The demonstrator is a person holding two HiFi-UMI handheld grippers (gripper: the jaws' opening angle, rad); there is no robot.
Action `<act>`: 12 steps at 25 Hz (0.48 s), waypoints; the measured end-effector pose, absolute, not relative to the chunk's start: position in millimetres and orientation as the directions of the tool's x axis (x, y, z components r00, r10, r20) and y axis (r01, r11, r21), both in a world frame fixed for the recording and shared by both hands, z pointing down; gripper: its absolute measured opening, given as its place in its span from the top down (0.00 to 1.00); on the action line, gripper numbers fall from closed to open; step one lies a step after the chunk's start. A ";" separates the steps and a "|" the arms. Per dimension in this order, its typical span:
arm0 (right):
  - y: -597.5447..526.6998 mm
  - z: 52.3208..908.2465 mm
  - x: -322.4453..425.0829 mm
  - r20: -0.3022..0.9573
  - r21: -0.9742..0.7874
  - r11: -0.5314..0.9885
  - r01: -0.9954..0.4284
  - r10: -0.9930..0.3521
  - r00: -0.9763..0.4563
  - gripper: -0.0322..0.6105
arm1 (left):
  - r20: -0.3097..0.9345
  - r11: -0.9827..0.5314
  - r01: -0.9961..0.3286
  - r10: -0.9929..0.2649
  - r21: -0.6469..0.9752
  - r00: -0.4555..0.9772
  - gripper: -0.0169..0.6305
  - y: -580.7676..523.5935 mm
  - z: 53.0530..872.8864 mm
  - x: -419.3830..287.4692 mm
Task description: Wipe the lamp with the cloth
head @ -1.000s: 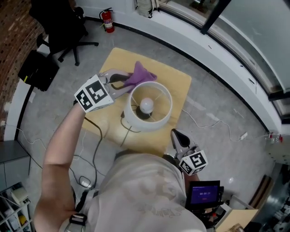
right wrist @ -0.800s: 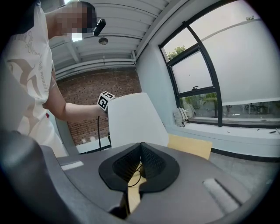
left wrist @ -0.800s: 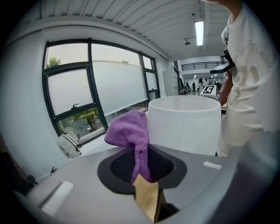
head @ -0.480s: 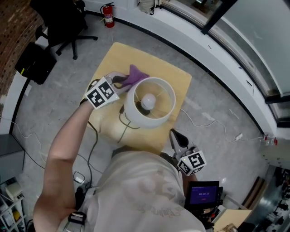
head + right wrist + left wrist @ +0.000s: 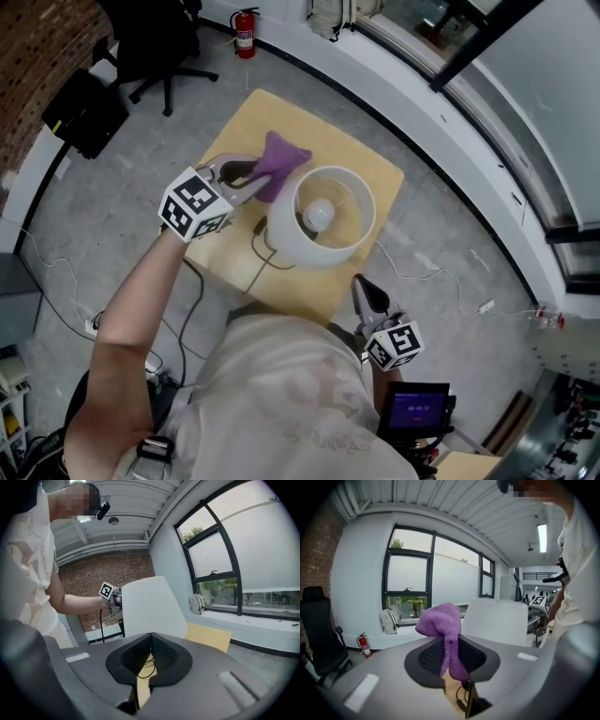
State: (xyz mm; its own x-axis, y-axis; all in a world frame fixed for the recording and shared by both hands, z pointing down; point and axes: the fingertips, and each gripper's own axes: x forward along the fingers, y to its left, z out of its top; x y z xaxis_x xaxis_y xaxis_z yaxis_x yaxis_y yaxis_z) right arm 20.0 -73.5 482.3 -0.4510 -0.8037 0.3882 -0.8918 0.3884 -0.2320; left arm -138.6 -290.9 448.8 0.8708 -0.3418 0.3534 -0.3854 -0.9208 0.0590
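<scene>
Left tool [image 5: 249,178] grips purple cloth [image 5: 280,156] beside, perhaps touching, white lamp [image 5: 319,251].

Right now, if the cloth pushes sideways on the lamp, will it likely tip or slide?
Probably tips easily: the lamp is wide at the top, its base hidden underneath. It likely slides too, looking light on the smooth table. Its slack cord would hardly restrain it.

A brick wall [image 5: 28,94] and large windows [image 5: 407,578] bound a grey floor [image 5: 112,216] with a black office chair [image 5: 155,33].
</scene>
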 end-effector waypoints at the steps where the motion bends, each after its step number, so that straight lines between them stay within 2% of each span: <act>1: -74.6 481.5 17.6 0.385 -0.232 0.395 -0.889 -0.802 -0.457 0.93 | 0.315 -0.919 -0.391 -0.355 0.056 0.880 0.86 -286.5 430.7 -139.5; 6: -77.0 477.9 2.4 0.374 -0.235 0.425 -0.874 -0.790 -0.485 0.93 | 0.192 -0.915 -0.403 -0.396 -0.004 0.898 0.86 -261.4 368.0 -140.1; 12: -78.1 476.1 -6.6 0.371 -0.236 0.442 -0.866 -0.782 -0.500 0.93 | 0.218 -0.916 -0.388 -0.401 -0.102 0.890 0.86 -240.6 374.9 -131.2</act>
